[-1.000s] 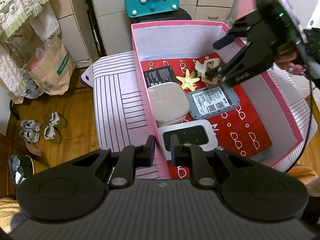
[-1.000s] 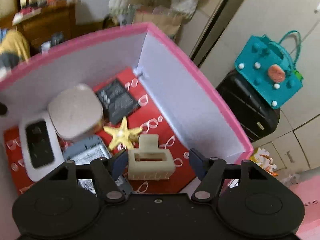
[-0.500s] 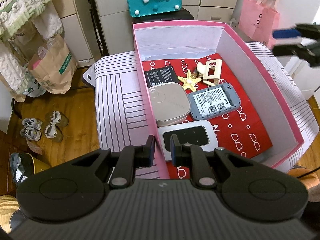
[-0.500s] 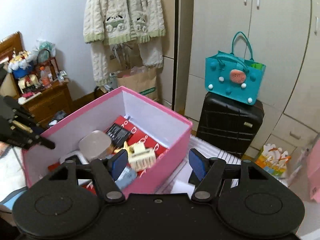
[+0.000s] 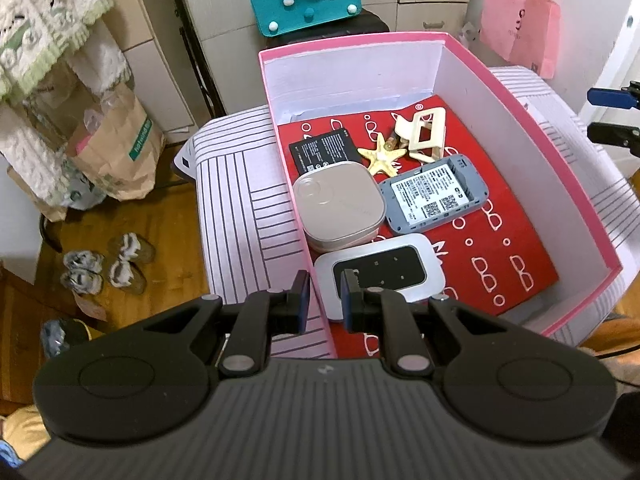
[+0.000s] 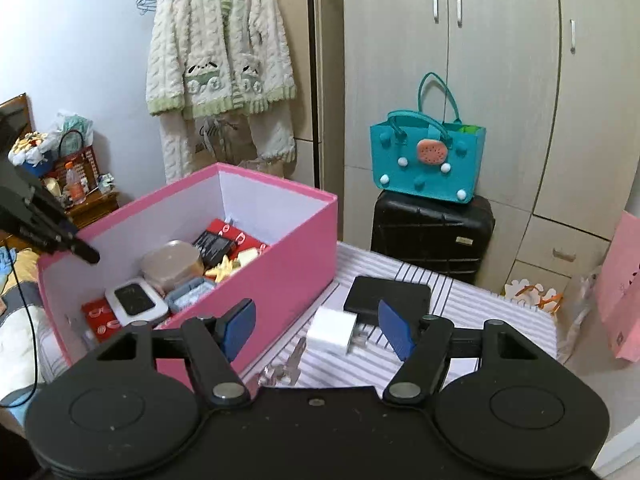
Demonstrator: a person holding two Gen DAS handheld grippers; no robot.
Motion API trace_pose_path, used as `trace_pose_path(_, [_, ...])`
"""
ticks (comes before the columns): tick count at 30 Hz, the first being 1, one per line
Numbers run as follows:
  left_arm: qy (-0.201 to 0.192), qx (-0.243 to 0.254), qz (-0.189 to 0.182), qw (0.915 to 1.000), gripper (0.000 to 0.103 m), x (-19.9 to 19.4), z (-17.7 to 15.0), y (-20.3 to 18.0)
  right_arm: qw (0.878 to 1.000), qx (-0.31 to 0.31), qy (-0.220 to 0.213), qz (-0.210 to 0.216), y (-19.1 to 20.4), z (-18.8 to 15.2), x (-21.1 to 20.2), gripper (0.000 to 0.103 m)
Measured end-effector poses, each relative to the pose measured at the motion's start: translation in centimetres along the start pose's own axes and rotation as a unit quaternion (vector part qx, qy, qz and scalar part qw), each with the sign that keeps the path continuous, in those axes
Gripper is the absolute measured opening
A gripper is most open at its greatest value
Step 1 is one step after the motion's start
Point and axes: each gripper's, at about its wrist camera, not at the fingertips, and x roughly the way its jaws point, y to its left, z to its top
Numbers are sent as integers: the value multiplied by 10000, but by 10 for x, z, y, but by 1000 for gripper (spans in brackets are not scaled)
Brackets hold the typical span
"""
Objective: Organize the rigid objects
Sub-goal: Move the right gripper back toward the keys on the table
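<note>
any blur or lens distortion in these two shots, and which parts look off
Left wrist view: sharp throughout, even indoor light; the fisheye bows the pink box walls outward, and the labels on the grey router are crisp. Right wrist view: mostly sharp, but the white charger between the open right tongs is slightly smeared, and the wardrobe doors curve near the edge.

The right gripper (image 5: 612, 116) is cut off by the left wrist view's edge, the keys (image 6: 280, 368) lie half hidden behind the right gripper's body, the charger (image 6: 332, 330) prongs are blurred, and the router (image 5: 434, 194) label is too small to read.
</note>
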Motion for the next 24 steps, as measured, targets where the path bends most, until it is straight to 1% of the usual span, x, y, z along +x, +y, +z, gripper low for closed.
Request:
trace_pose_path(3, [2, 46, 86, 10000, 14, 0, 0, -2, 9997, -29, 143, 176, 3, -13, 5, 73])
trace_pose_path(8, [9, 40, 240, 9997, 14, 1, 1, -6, 9960, -174, 714, 502, 14, -35, 28, 73])
trace_pose_path(11, [11, 72, 365, 9993, 14, 3, 2, -10, 9939, -384, 854, 581, 25, -44, 38, 73])
trace_pose_path(16, [10, 115, 564, 9983, 13, 5, 4, -16, 9940, -553, 782, 523, 33, -48, 56, 72])
trace_pose_path(19, [52, 105, 604, 9981, 12, 5, 5, -16, 9947, -620, 733, 357, 32, -48, 70, 68])
trace_pose_path(22, [112, 125, 618, 9980, 12, 6, 7, -16, 9953, -594, 685, 327, 27, -48, 78, 61])
trace_pose_path(23, [124, 116, 612, 9980, 12, 6, 7, -16, 9954, -576, 685, 352, 25, -48, 81, 56])
trace_pose_path(24, [136, 103, 606, 9980, 12, 6, 8, -16, 9953, -559, 687, 395, 23, -48, 83, 54])
